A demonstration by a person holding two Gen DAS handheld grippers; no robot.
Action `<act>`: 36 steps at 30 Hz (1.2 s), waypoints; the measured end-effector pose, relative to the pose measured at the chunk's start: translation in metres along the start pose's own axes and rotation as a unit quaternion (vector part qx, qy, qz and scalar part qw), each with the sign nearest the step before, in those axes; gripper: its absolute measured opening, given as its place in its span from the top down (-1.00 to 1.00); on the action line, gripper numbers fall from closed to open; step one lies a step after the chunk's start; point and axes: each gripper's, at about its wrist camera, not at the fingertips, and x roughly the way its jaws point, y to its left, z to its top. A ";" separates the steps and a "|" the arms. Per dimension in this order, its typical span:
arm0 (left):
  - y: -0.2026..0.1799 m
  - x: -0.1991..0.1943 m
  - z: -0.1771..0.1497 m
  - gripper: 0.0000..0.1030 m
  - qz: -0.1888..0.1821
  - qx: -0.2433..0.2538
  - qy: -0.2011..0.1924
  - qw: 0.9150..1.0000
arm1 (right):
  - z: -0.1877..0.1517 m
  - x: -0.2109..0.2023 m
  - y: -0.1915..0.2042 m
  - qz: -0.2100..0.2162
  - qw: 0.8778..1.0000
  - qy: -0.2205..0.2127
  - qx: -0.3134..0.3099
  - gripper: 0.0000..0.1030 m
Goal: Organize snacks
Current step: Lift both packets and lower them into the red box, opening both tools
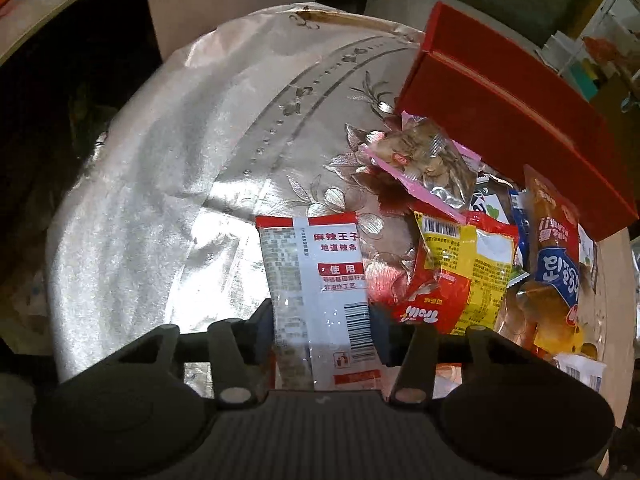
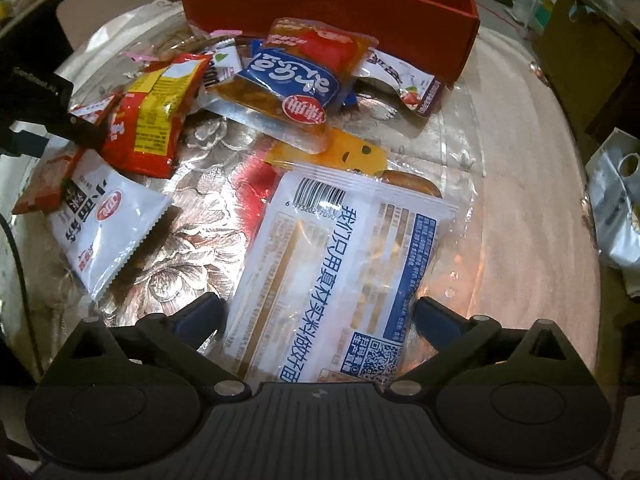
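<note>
My left gripper point(image 1: 322, 320) is shut on a white and red spicy-strip packet point(image 1: 316, 280), held above the tablecloth. Right of it lies a heap of snacks: a pink-edged clear bag point(image 1: 424, 160), a red and yellow Trolli bag point(image 1: 452, 272) and an orange and blue packet point(image 1: 556, 264). A red box point(image 1: 516, 120) stands behind them. My right gripper point(image 2: 318, 316) is wide open, its jaws on either side of a large white and blue bread packet point(image 2: 336, 264) lying on the table. The red box point(image 2: 360, 20) stands at the far side, open side up.
In the right wrist view, a white packet point(image 2: 104, 224), the red and yellow bag point(image 2: 156, 112), the orange and blue packet point(image 2: 296, 84) and a yellow smiley pack point(image 2: 352, 152) lie on the silver floral tablecloth point(image 2: 520, 160). The left gripper's body point(image 2: 36, 100) shows at left.
</note>
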 end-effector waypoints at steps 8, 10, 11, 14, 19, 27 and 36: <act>0.007 -0.029 0.004 0.21 -0.044 -0.010 -0.038 0.998 | 0.001 -0.017 -0.023 0.040 0.998 -0.022 0.051 -0.63; 0.013 -0.034 0.007 0.21 -0.059 -0.022 -0.043 0.997 | 0.004 -0.025 -0.023 0.048 0.997 -0.037 0.057 -0.63; 0.017 -0.037 0.009 0.21 -0.069 -0.028 -0.049 0.996 | 0.006 -0.030 -0.024 0.051 0.996 -0.046 0.061 -0.62; 0.019 -0.046 0.013 0.21 -0.090 -0.032 -0.062 0.994 | 0.013 -0.042 -0.026 0.057 0.993 -0.069 0.070 -0.62; -0.001 -0.053 0.024 0.21 -0.096 -0.003 -0.088 0.991 | 0.032 -0.050 -0.025 0.072 0.990 -0.096 0.070 -0.62; -0.042 -0.053 0.052 0.21 -0.102 0.046 -0.125 0.986 | 0.080 -0.053 -0.031 0.084 0.984 -0.142 0.062 -0.62; -0.083 -0.038 0.088 0.21 -0.094 0.093 -0.153 0.979 | 0.135 -0.046 -0.052 0.071 0.977 -0.188 0.071 -0.62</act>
